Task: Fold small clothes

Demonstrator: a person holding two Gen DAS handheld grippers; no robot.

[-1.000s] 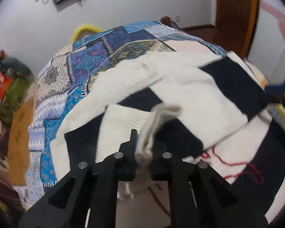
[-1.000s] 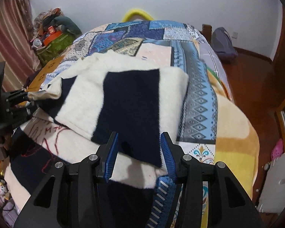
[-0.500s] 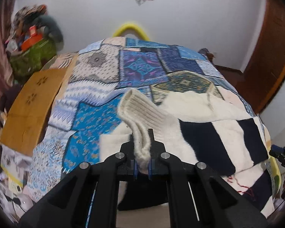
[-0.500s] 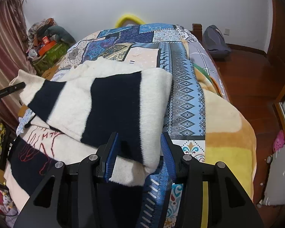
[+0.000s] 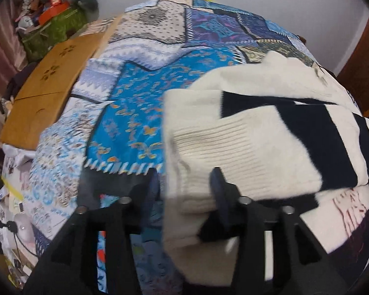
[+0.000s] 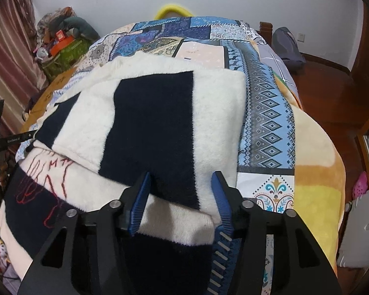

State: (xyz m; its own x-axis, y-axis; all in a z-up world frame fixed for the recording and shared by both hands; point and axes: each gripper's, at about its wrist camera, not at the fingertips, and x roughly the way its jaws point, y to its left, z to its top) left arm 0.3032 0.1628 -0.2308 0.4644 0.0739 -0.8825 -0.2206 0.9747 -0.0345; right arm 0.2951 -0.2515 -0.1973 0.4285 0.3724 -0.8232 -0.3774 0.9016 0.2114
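A cream and navy block sweater [image 5: 270, 135] with red stitching lies on a patchwork quilt [image 5: 140, 103]. One sleeve is folded across its body. In the left wrist view the sleeve's ribbed cream cuff [image 5: 209, 152] lies between the fingers of my left gripper [image 5: 185, 182]. Those jaws are opening and the pads no longer pinch it. In the right wrist view my right gripper [image 6: 182, 194] straddles the folded edge of the sweater [image 6: 147, 123]. Its jaws are opening too, and navy and cream cloth sits loose between the blue pads [image 6: 140, 201].
A brown board [image 5: 49, 93] and a heap of bags [image 5: 54, 27] border the quilt on the left. An orange and yellow blanket [image 6: 315, 159] covers the bed's right side, with wooden floor [image 6: 332, 73] and a grey backpack [image 6: 286, 46] beyond. A yellow hoop [image 6: 173, 11] stands at the far end.
My left gripper swung the cuff to the left across the sweater, laid it down and spread its jaws. The right gripper's jaws have widened a little; that hand stays in place.
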